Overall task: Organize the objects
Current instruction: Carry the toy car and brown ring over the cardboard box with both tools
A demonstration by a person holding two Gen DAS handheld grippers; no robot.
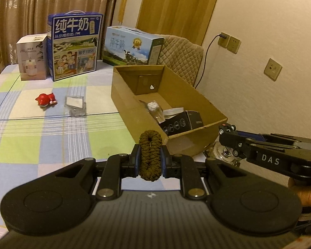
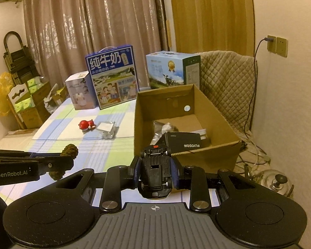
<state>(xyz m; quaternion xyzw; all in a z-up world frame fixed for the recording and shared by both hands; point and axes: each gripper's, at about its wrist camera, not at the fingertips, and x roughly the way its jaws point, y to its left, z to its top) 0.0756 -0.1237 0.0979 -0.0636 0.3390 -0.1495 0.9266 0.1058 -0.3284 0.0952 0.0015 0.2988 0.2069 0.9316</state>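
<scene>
My left gripper (image 1: 151, 155) is shut on a brown fuzzy hair tie (image 1: 150, 145) and holds it above the checked tablecloth, just in front of the open cardboard box (image 1: 122, 103). My right gripper (image 2: 155, 166) is shut on a black toy car (image 2: 155, 172), held underside up near the box's front wall (image 2: 143, 132). The right gripper also shows in the left wrist view (image 1: 228, 133). The left gripper and hair tie (image 2: 69, 151) show at the left of the right wrist view. A black case (image 1: 181, 122) and a clear bag (image 1: 155, 109) lie in the box.
A red figurine (image 1: 45, 99) and a clear plastic case (image 1: 75, 104) lie on the table (image 1: 31, 134). Two milk cartons (image 1: 74, 45) (image 1: 132, 48) and a white box (image 1: 32, 58) stand at the back. A padded chair (image 1: 182, 54) and a metal kettle (image 2: 277, 181) are at the right.
</scene>
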